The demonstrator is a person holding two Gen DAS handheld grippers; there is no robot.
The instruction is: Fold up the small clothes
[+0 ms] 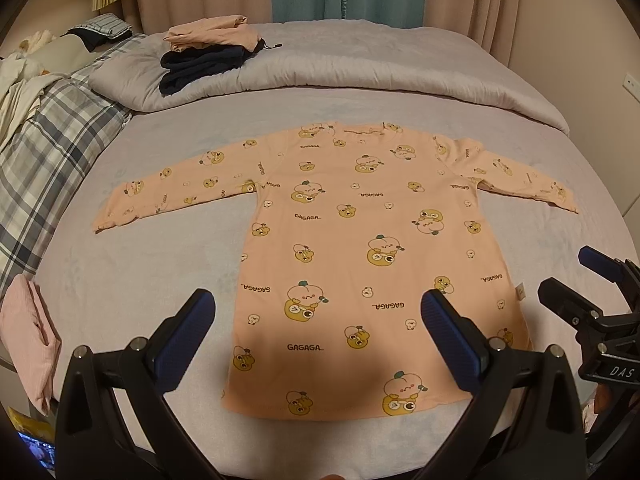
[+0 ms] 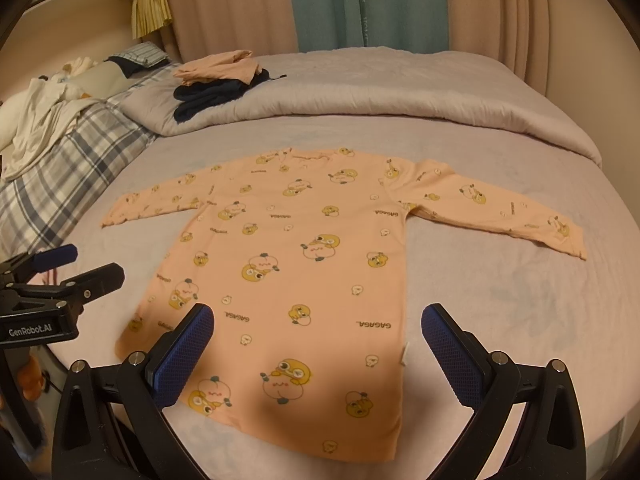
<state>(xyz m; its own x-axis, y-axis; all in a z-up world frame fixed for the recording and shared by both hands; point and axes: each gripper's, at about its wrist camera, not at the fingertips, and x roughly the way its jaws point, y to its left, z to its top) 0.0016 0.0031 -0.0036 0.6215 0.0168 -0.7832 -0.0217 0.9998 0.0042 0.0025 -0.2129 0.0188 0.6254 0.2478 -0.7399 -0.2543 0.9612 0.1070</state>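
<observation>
Closest to us, our left gripper (image 1: 318, 312) and right gripper (image 2: 318, 326) both hover with jaws spread wide and nothing held, side by side just short of the hem of the peach long-sleeved top (image 1: 356, 248), which lies flat and face up on the grey bedsheet (image 1: 160, 272). We judge the main risk to be the pinch itself: the fabric is thin and lies tight on a soft sheet, so a finger driven low could gather the sheet along with the hem, or catch only the upper layer and leave the back behind, skewing the fold. A lift with uneven hands would also drag the body askew. From the left gripper the hem sits directly ahead and between its fingers; from the right gripper the hem's right corner, with its small side tag (image 2: 404, 354), lies ahead, inside the right finger. Farther out both sleeves stretch sideways, left cuff (image 1: 106, 222) and right cuff (image 2: 572, 244) well apart from us. Beyond the neckline a rolled grey duvet (image 1: 360, 68) carries what looks like a stack of folded clothes (image 1: 208, 54), though it is small at this range.
</observation>
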